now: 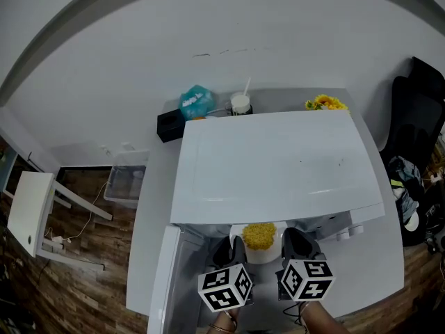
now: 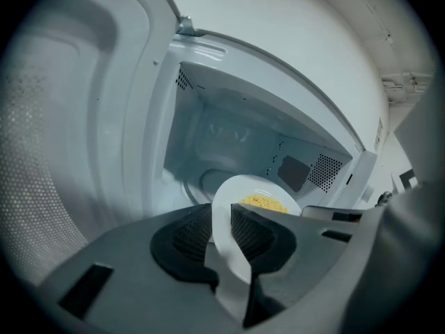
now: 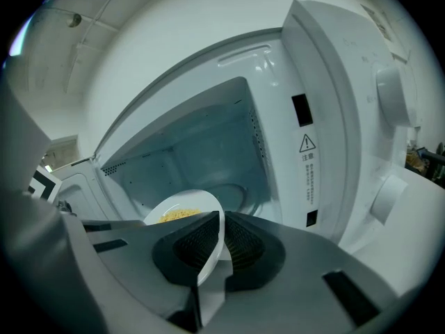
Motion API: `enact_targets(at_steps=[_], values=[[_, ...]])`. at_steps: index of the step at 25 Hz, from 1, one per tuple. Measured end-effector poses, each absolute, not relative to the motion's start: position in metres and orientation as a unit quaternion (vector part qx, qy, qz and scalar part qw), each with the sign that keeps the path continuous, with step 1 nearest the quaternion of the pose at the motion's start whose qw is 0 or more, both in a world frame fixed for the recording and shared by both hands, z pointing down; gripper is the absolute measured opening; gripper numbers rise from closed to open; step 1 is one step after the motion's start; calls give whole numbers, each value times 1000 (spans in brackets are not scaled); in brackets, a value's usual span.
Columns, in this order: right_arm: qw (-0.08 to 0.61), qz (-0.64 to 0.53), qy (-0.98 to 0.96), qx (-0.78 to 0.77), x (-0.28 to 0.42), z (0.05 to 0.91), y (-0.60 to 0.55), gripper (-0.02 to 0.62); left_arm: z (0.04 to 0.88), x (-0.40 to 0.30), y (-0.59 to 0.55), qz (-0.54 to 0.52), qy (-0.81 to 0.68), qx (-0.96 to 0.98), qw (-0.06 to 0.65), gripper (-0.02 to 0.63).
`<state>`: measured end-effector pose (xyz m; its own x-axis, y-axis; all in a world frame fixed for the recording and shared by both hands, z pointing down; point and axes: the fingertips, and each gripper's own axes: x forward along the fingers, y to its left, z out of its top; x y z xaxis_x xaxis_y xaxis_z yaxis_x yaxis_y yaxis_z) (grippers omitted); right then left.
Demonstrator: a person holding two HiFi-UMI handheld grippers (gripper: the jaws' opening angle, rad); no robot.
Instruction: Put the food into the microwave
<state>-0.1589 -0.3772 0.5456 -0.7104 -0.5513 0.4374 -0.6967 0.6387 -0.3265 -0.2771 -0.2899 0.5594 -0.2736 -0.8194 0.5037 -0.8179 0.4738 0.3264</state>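
Note:
A white bowl of yellow food hangs just in front of the open white microwave. My left gripper is shut on the bowl's left rim, and my right gripper is shut on its right rim. In both gripper views the lit, empty cavity with its glass turntable lies straight ahead of the bowl. The yellow food shows over the bowl's rim in the left gripper view.
The microwave door stands swung open at the left. Control knobs sit on the panel at the right. Behind the microwave are a black box, a teal packet, a cup with a straw and yellow flowers. A white stool stands on the floor at left.

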Motion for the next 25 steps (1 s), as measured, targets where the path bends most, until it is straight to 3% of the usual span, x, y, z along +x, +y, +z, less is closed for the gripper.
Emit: enact_targets(at_steps=[25], values=[[108, 244, -881, 390, -189, 557, -419, 31, 578, -309, -332, -24, -813, 502, 293, 85]])
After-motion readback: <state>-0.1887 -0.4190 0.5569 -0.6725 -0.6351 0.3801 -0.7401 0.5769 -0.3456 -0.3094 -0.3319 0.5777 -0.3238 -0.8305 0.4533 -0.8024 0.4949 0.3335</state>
